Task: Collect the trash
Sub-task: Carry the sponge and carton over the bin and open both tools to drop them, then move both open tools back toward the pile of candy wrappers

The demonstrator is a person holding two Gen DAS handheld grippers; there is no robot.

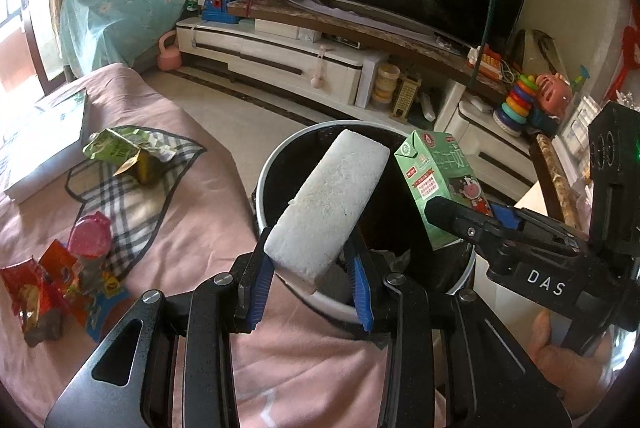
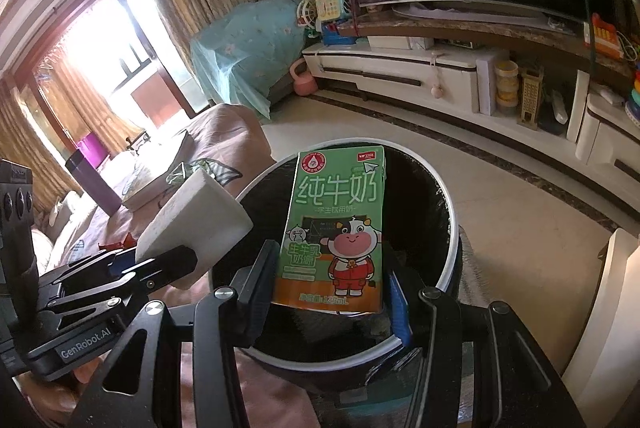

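Observation:
My left gripper (image 1: 308, 256) is shut on the lower end of a white foam block (image 1: 332, 196), which slants up over the mouth of a black trash bin with a white rim (image 1: 288, 180). Just to its right, my right gripper (image 1: 448, 224) holds a green milk carton (image 1: 436, 184) above the same bin. In the right wrist view the carton (image 2: 336, 228) stands upright between the pads of the right gripper (image 2: 330, 268), over the bin (image 2: 448, 212). At the left of that view is the left gripper (image 2: 176, 256) with the foam block (image 2: 192, 216).
On the pink-covered surface to the left lie a crumpled green carton (image 1: 120, 152), a checked cloth (image 1: 132, 196), a pink cup (image 1: 90, 234), red snack wrappers (image 1: 40, 288) and a book (image 1: 44, 148). A white TV stand (image 1: 280, 56) with toys runs along the far wall.

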